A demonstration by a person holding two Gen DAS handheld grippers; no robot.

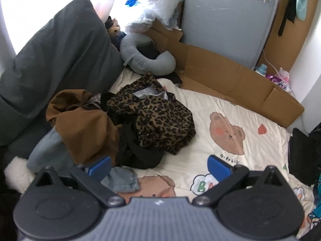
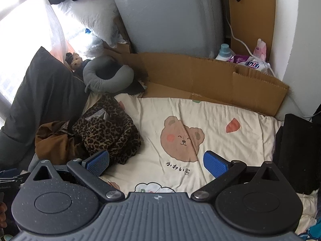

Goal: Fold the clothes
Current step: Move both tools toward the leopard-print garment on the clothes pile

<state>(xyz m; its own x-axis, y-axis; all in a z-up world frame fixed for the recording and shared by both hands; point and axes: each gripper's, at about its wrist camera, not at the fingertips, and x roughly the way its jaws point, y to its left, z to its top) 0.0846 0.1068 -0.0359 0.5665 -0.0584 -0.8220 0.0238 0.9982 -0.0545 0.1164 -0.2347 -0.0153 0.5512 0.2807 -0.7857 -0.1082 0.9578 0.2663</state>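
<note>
My left gripper (image 1: 159, 165) hovers with its blue-padded fingers spread wide and nothing between them, above a cream bedsheet printed with brown cartoon bears (image 1: 250, 150). Just under its left finger I see a small faded blue denim piece (image 1: 120, 179), and beyond that the heap of unfolded clothes: a black garment (image 1: 138, 154) at the bottom, a rust-brown fabric garment (image 1: 86, 132) to the left, and a crumpled leopard-print garment (image 1: 160, 118) on top. My right gripper (image 2: 156, 163) is likewise spread apart and empty, held over the bear print, with the leopard-print garment (image 2: 108, 132) just beyond its left finger. A folded black item (image 2: 295, 152) lies at the sheet's right edge. Left of the heap a large dark grey pillow (image 1: 56, 64) leans up. Further back I see a grey U-shaped neck pillow (image 1: 148, 60), flattened brown cardboard (image 1: 230, 80) along the bed's far edge, and a pale grey upright mattress (image 1: 224, 20) against the wall.
</note>
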